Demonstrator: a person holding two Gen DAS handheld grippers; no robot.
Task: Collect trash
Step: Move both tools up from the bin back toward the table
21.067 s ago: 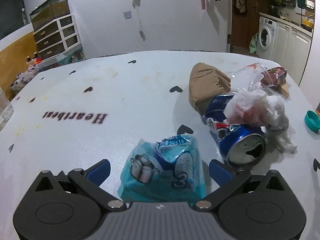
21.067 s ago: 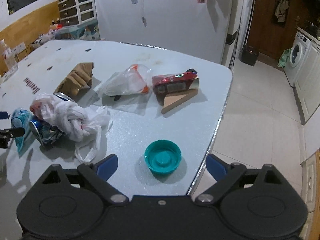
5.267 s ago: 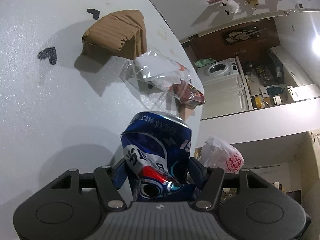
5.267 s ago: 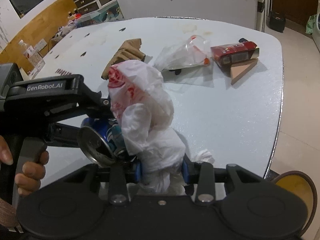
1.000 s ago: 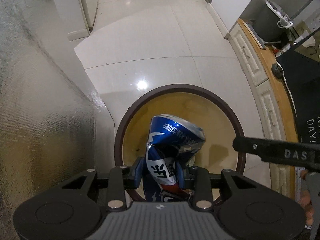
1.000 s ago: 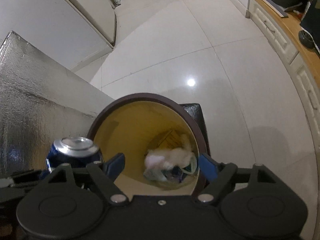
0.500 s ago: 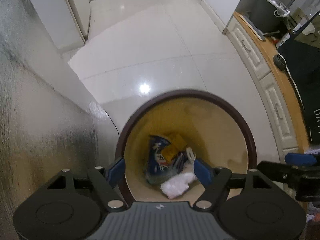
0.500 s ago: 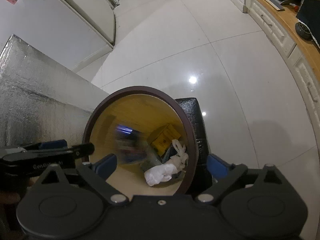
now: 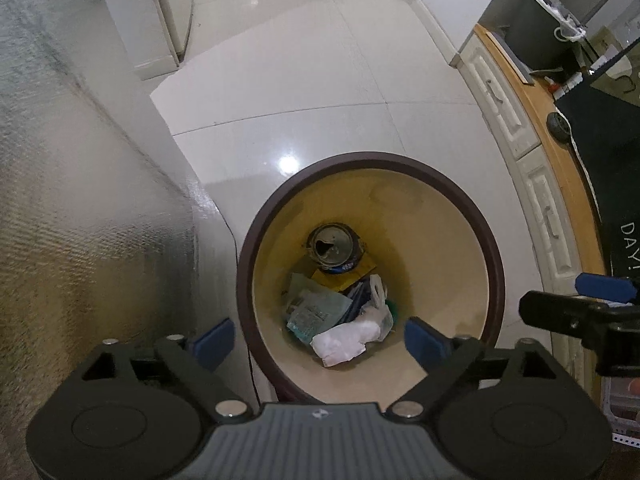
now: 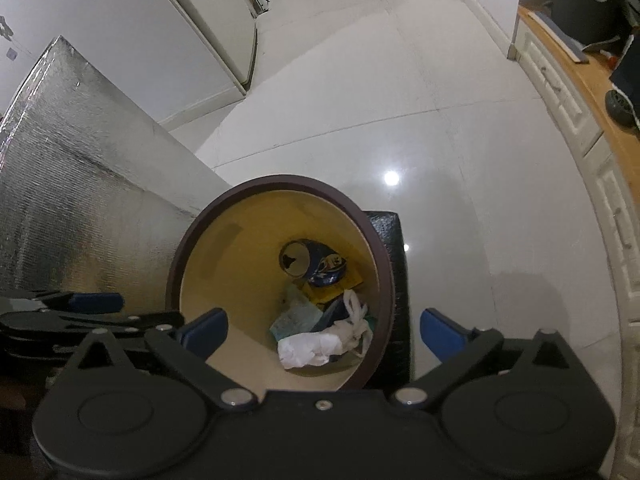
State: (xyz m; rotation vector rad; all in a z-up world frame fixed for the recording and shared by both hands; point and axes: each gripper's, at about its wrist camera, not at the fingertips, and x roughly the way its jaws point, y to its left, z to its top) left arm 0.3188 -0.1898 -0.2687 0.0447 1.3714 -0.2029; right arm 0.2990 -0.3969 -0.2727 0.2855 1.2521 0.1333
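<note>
A round bin with a dark brown rim (image 9: 494,256) (image 10: 384,264) stands on the floor below both grippers. At its bottom lie the crushed blue can (image 9: 334,246) (image 10: 316,264), the white plastic bag (image 9: 348,338) (image 10: 316,346) and the teal wrapper (image 9: 316,312) (image 10: 296,318). My left gripper (image 9: 320,338) hangs above the bin, its jaws opening wide with nothing between them. My right gripper (image 10: 324,330) is also over the bin, jaws opening, nothing held. Each gripper shows at the edge of the other's view.
The table's silvery foil-covered side (image 9: 80,220) (image 10: 72,184) stands close on the left of the bin. White floor tiles (image 9: 320,80) stretch ahead. A wooden counter with white drawers (image 9: 532,160) runs along the right. A black box (image 10: 394,280) sits behind the bin.
The left jaws spread apart and the blue can dropped from them into the bin. The right jaws widened a little; the white bag lies settled at the bin's bottom.
</note>
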